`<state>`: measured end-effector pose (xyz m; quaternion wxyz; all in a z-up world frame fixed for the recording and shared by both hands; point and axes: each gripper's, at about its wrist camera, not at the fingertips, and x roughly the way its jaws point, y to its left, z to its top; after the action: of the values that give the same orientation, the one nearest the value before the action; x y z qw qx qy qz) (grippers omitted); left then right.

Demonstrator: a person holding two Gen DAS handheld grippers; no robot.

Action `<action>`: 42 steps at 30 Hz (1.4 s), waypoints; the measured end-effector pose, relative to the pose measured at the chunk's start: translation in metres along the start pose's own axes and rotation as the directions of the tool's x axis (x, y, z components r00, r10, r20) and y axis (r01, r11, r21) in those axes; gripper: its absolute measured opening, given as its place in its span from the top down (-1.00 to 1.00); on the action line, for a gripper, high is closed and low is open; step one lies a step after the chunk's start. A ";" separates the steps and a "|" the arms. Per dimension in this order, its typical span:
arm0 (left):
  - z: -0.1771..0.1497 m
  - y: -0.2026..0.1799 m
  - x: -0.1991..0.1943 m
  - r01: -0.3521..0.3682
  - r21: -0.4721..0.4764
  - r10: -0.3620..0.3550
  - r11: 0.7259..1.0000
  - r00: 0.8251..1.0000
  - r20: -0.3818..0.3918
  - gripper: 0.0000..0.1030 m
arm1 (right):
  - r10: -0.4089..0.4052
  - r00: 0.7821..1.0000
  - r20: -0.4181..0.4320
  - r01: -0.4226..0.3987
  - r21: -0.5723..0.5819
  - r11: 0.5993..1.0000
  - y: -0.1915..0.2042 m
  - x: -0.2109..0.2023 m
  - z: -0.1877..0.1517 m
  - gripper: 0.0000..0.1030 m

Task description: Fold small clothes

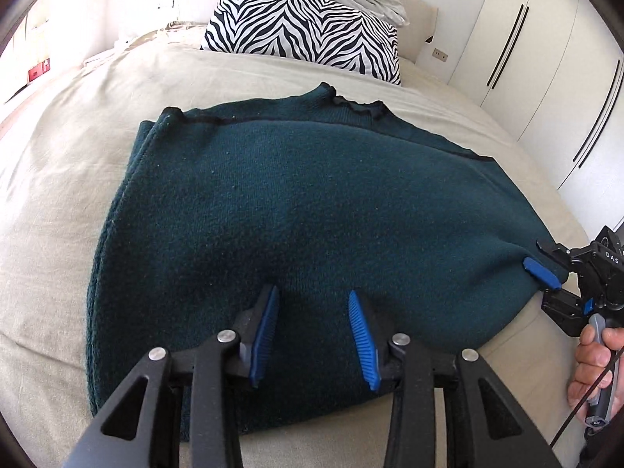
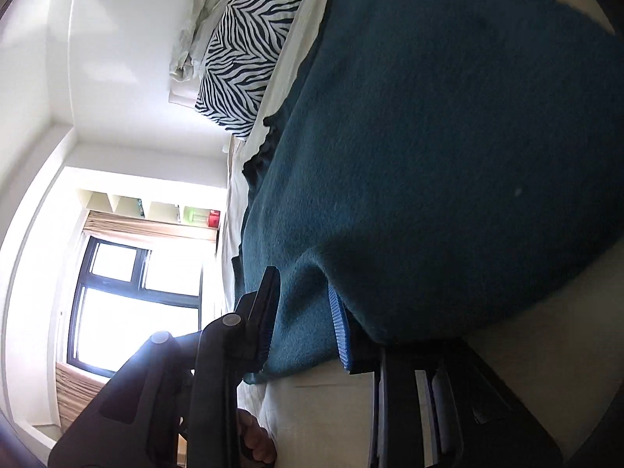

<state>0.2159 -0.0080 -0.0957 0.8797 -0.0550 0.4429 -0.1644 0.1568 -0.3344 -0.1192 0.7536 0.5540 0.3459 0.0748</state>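
Right tool (image 2: pixel 302 323) pinches the teal sweater (image 1: pixel 296 210) hem corner; left tool (image 1: pixel 314 333) (spread) hovers; neckline toward pillow (image 1: pixel 308 27).

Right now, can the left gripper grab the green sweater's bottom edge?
Probably yes. The left gripper hangs open right over the dark green sweater, nothing between; the right gripper already pinches its corner.

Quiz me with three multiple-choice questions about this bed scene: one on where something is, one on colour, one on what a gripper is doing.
1. Where is the zebra pillow?
A. beyond the sweater, at the bed's head
B. on the sweater
C. on the floor

2. What colour is the sweater?
A. red
B. dark teal
C. white

3. What is the right gripper doing?
A. hanging open above the pillow
B. clamping the sweater's edge
C. holding a book

Answers: 1 A, the pillow lies past the neckline; 2 B, the knit is dark teal; 3 B, fabric sits between its fingers.
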 end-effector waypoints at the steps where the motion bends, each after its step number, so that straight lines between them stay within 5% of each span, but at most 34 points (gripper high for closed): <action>1: 0.000 0.001 0.000 0.003 -0.001 -0.003 1.000 1.000 -0.001 0.21 | -0.010 0.999 0.039 0.009 0.009 1.000 -0.002 -0.012 0.005 0.55; 5: -0.002 0.002 -0.001 0.002 0.006 -0.002 1.000 1.000 0.002 0.21 | -0.121 0.967 0.224 0.111 0.057 0.992 -0.012 -0.066 0.022 0.47; 9: -0.003 0.002 -0.001 0.002 0.006 -0.002 1.000 1.000 0.008 0.21 | -0.132 0.955 0.266 0.126 0.038 0.991 -0.002 -0.093 0.033 0.46; 15: 0.001 0.006 -0.012 0.022 -0.021 -0.022 1.000 1.000 0.013 0.20 | -0.022 0.998 0.060 0.027 -0.082 0.996 0.046 -0.024 0.006 0.43; 18: 0.000 0.017 -0.022 -0.020 -0.034 0.021 0.999 0.999 0.036 0.07 | -0.006 0.996 -0.086 -0.005 -0.128 0.992 0.064 0.032 -0.018 0.43; 21: -0.006 0.039 -0.025 0.023 -0.081 -0.021 0.996 0.999 0.027 0.16 | -0.053 0.984 -0.170 0.030 -0.135 0.990 0.059 0.073 -0.024 0.43; 25: -0.011 0.062 -0.043 0.052 -0.131 -0.047 0.990 0.998 0.042 0.25 | 0.000 0.991 -0.133 -0.013 -0.095 0.995 0.035 0.055 -0.010 0.47; 27: -0.014 0.075 -0.052 0.036 -0.161 -0.028 0.986 0.998 0.052 0.15 | -0.012 0.998 -0.064 0.007 -0.079 0.997 0.022 0.024 0.000 0.45; 30: -0.018 0.100 -0.067 0.079 -0.246 -0.062 0.966 0.995 0.078 0.15 | -0.018 0.999 0.049 0.017 0.001 1.000 -0.003 -0.020 0.025 0.45; 33: -0.015 0.116 -0.081 0.016 -0.302 0.011 0.953 0.996 0.086 -0.33 | -0.047 0.988 0.149 0.043 0.035 0.998 -0.011 -0.055 0.040 0.44; 34: -0.014 0.122 -0.086 0.027 -0.319 0.006 0.947 0.995 0.102 -0.34 | -0.052 0.985 0.162 0.047 0.036 0.998 -0.010 -0.064 0.040 0.43; 36: -0.009 0.135 -0.090 0.075 -0.364 -0.031 0.928 0.992 0.124 -0.34 | -0.058 0.986 0.159 0.058 0.005 0.998 0.003 -0.062 0.040 0.41; 40: -0.001 0.153 -0.073 0.182 -0.450 -0.156 0.874 0.983 0.095 -0.34 | -0.013 0.997 0.072 0.018 -0.070 0.997 0.042 -0.025 0.021 -0.27; 42: 0.000 0.157 -0.055 0.227 -0.488 -0.228 0.843 0.972 0.059 -0.34 | 0.017 1.000 -0.004 -0.017 -0.110 0.994 0.063 0.009 0.011 -0.27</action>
<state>0.2233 0.1584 -0.0925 0.8106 -0.3289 0.4608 -0.1494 0.1873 -0.3146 -0.0659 0.7817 0.5146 0.3376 0.1007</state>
